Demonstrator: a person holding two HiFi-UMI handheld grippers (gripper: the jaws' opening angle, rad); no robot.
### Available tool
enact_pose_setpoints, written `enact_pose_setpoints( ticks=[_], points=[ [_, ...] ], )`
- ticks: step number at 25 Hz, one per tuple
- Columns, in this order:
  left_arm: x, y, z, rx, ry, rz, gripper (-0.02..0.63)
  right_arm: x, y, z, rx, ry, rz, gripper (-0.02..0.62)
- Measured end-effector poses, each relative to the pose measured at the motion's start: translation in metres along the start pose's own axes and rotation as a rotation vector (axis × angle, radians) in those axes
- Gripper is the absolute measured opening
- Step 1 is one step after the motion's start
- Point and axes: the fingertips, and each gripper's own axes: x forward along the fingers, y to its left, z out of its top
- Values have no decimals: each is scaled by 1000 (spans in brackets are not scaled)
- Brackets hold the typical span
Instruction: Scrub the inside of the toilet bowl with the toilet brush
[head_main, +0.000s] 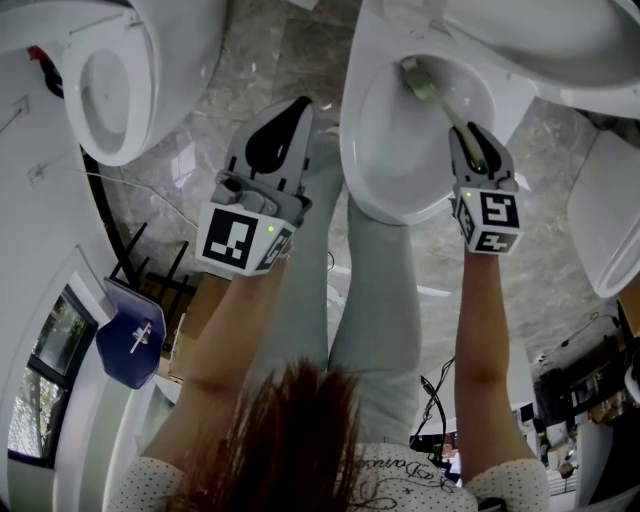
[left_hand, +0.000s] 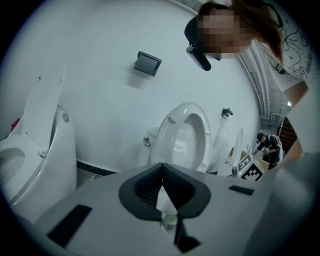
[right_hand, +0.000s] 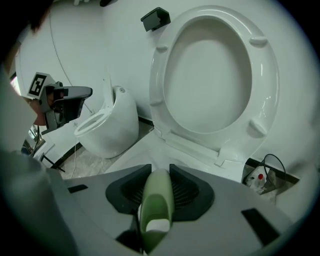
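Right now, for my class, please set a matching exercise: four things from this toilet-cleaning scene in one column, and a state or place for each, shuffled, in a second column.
Column A
1. toilet brush
2. left tongs
3. right tongs
4. toilet seat

Column B
a. lifted up
b. shut, holding nothing
c. head down inside the toilet bowl
d. clamped on the brush's green handle

Pairs: 1-c, 2-b, 3-d, 4-a

Grey marbled floor (head_main: 250, 70). Standing on it: centre toilet (head_main: 385, 170), left toilet (head_main: 150, 60), another white fixture (head_main: 600, 220) at the right edge. Thin cable (head_main: 140, 185) trails near the left toilet.
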Motion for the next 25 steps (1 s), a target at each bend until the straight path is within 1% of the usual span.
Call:
enact_pose_setpoints(
  ticks=[3, 6, 13, 16, 20, 23, 25],
  points=[
    [-1, -3, 2, 4, -5, -4, 3, -9, -1, -2, 13, -13, -11, 124],
    [-3, -7, 7, 8, -8, -12, 3, -28, -4, -4, 56, -34, -24, 124],
    [-10, -32, 18, 24, 5, -56, 3, -85, -6, -3, 166, -99, -29, 124],
    [-15, -46, 29, 31, 15, -71, 3, -117, -2, 0, 198, -124, -44, 124],
    [-32, -70, 59, 59, 18, -98, 3, -171, 12, 13, 233, -160, -58, 124],
    [-36, -81, 81, 114, 6, -123, 3, -199, 15, 37, 255, -211, -68, 124],
    [-39, -88, 93, 136, 8, -138, 3, -217, 15, 56, 269, -245, -76, 124]
  ],
)
